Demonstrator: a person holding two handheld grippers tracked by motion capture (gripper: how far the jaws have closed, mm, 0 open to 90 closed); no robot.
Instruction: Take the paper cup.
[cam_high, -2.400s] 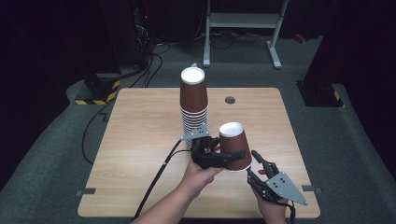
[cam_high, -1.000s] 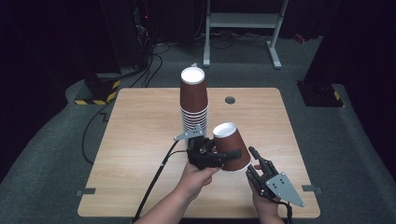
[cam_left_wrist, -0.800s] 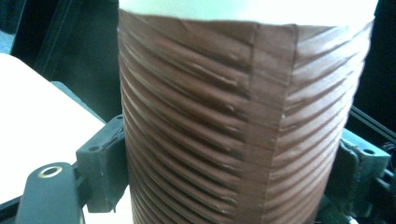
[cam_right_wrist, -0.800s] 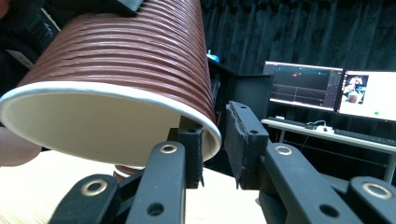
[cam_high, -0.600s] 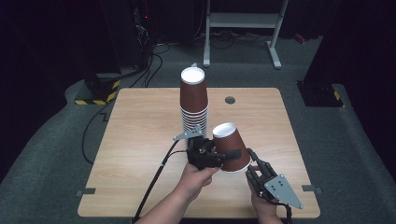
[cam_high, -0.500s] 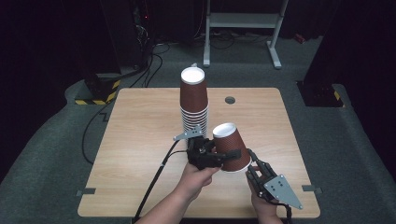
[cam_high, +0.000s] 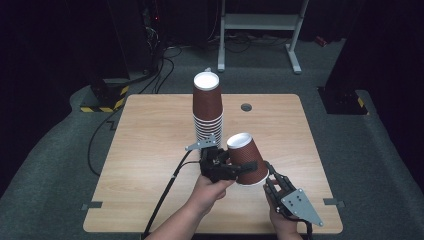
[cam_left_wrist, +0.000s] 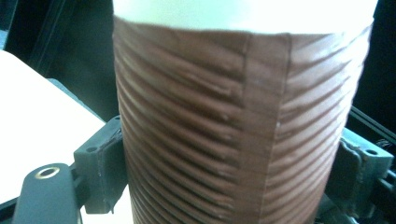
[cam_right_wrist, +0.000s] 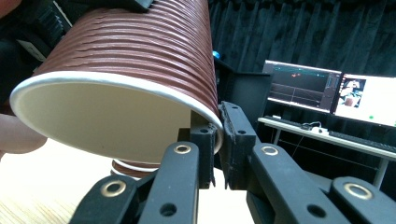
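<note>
A brown ribbed paper cup (cam_high: 248, 172) (cam_left_wrist: 233, 107) (cam_right_wrist: 130, 60) hangs tilted above the table's front, white base up and mouth toward the lower right. My left gripper (cam_high: 244, 156) (cam_left_wrist: 231, 161) is shut on its sides; both pads (cam_left_wrist: 105, 156) still press the wall, though the jaws have just been opening a little. My right gripper (cam_high: 270, 176) (cam_right_wrist: 218, 135) has just been closing and is shut on the cup's lower rim, one jaw inside the mouth and one outside. A tall stack of upturned cups (cam_high: 207, 112) (cam_right_wrist: 133, 168) stands behind.
The wooden table (cam_high: 150, 145) has a cable hole (cam_high: 246, 107) at the back right. The left gripper's cable (cam_high: 165, 195) trails to the front edge. A white frame's legs (cam_high: 260, 22) stand beyond the table. Lit monitors (cam_right_wrist: 327, 91) sit to the right.
The cup has tipped further over in the left gripper. The right gripper came up to the cup's mouth and shut on its rim.
</note>
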